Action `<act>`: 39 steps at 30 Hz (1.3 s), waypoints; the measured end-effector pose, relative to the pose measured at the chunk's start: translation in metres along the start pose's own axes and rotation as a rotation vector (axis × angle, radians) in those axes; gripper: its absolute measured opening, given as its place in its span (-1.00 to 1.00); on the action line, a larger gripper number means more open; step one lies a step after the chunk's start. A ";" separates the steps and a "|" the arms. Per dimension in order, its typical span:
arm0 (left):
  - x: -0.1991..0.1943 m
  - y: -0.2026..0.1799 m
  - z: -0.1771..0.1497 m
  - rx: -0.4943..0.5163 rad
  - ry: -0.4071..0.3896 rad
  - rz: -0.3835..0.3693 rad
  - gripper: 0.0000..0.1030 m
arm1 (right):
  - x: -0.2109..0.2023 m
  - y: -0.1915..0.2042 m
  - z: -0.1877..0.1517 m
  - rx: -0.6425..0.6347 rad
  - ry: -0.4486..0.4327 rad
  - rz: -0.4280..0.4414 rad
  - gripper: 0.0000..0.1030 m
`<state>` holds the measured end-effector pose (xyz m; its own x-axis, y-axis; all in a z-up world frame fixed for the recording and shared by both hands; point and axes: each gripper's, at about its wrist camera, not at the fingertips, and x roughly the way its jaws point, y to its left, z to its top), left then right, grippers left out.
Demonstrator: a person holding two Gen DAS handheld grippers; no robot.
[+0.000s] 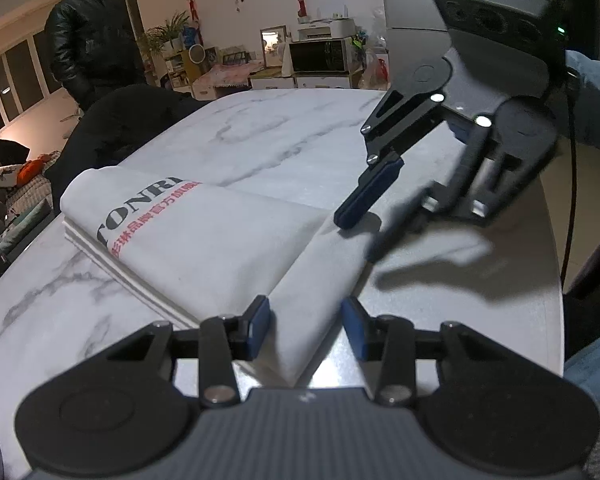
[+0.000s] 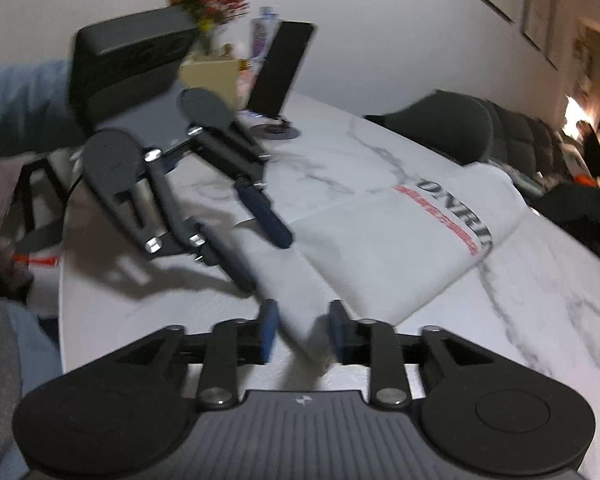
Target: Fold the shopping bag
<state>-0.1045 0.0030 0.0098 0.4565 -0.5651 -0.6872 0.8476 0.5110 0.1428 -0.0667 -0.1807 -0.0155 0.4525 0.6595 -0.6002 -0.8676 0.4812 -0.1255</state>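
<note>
A white shopping bag (image 1: 204,240) lies flat on the marble-patterned bench (image 1: 284,140), already folded into a thick, layered rectangle with black and red lettering on its upper face. A narrower flap of the same cloth runs out from the folded block toward the bench edge nearest the person holding the tools.

The left tongs (image 1: 305,326) stand open at a middling width, their blue pads either side of the end of that flap; the cloth passes between the pads, and the left pad looks to be touching it while the right pad stands just clear. The bag's main body lies ahead and to the left of these tongs.

The right tongs (image 2: 303,330) are likewise parted, with the flap's end between the blue pads in the right wrist view, though blur makes contact hard to judge. Seen from the left wrist camera, the right tongs (image 1: 364,216) come in from the bench's right side, tilted down, one blue finger (image 1: 366,196) resting at the flap's far edge.

A person in a dark jacket (image 1: 92,36) stands beyond the far left edge of the bench. A dark tablet on a stand (image 2: 280,76) sits near the far edge.
</note>
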 end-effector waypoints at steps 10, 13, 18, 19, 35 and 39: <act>0.003 0.008 0.002 0.011 0.013 -0.044 -0.25 | 0.011 0.003 0.008 -0.186 0.091 -0.033 -0.35; 0.004 0.013 -0.002 -0.001 -0.005 -0.060 -0.23 | 0.013 -0.013 0.006 -0.104 0.083 0.016 -0.36; 0.005 0.018 -0.007 -0.023 -0.035 -0.073 -0.21 | 0.013 -0.037 0.002 0.079 0.055 0.080 -0.35; 0.005 0.019 -0.008 -0.029 -0.041 -0.075 -0.21 | 0.013 -0.044 0.001 0.131 0.051 0.094 -0.35; 0.017 0.087 -0.028 -0.596 -0.108 -0.253 -0.48 | 0.010 -0.071 -0.016 0.388 -0.053 0.164 -0.26; 0.019 0.094 -0.037 -0.716 -0.126 -0.272 -0.49 | 0.011 -0.082 -0.020 0.563 -0.066 0.158 -0.39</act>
<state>-0.0260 0.0645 -0.0161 0.3212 -0.7782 -0.5396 0.5724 0.6135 -0.5440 0.0058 -0.2246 -0.0280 0.3541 0.7741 -0.5248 -0.6910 0.5947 0.4109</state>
